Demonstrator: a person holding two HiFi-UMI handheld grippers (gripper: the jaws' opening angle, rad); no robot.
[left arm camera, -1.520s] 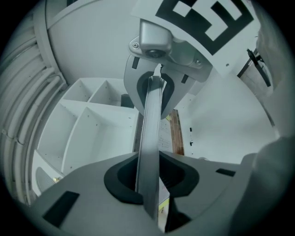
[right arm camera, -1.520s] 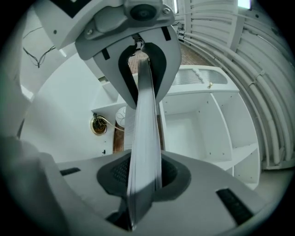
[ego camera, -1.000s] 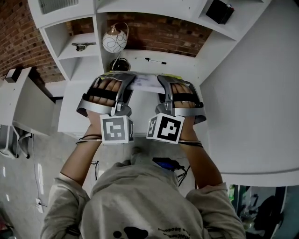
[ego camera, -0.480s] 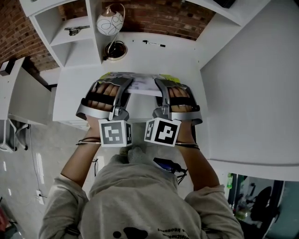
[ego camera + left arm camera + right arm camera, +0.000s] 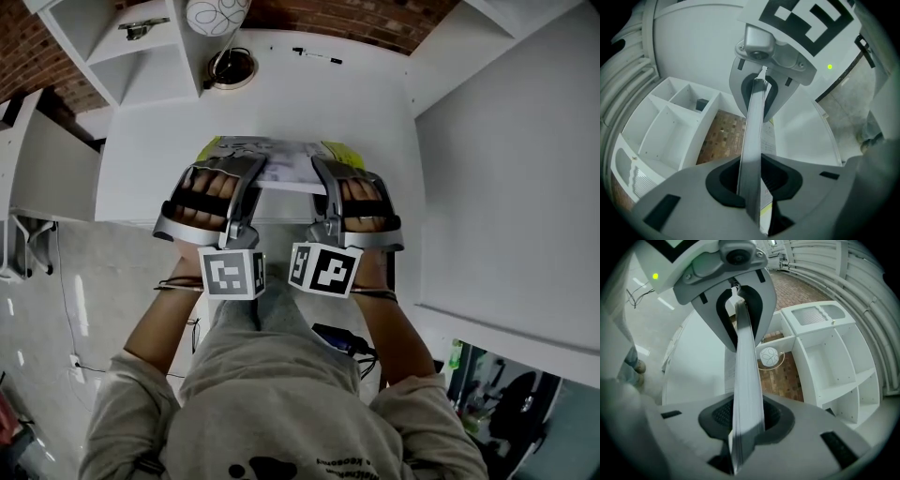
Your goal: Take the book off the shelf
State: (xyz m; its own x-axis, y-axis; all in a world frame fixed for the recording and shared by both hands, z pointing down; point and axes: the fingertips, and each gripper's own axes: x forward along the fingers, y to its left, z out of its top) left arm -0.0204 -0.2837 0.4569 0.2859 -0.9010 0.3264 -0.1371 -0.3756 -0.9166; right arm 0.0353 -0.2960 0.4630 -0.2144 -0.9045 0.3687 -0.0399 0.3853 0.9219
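As left claw [image 5: 251, 171] and right claw [image 5: 324, 171] pinch it, book [image 5: 283, 157] bridges them

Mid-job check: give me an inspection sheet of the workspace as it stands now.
Surface: white desk, mostly bare.
Job's things: book, off the shelf, held level over the desk.
Clutter: marker and patterned globe on a stand at the desk's back.
Grippers: left gripper and right gripper, jaws of each clamped on the book's near edge.
Cables: dark leads by a blue device at the person's waist.
Surroundings: white shelf unit, brick wall, grey floor.
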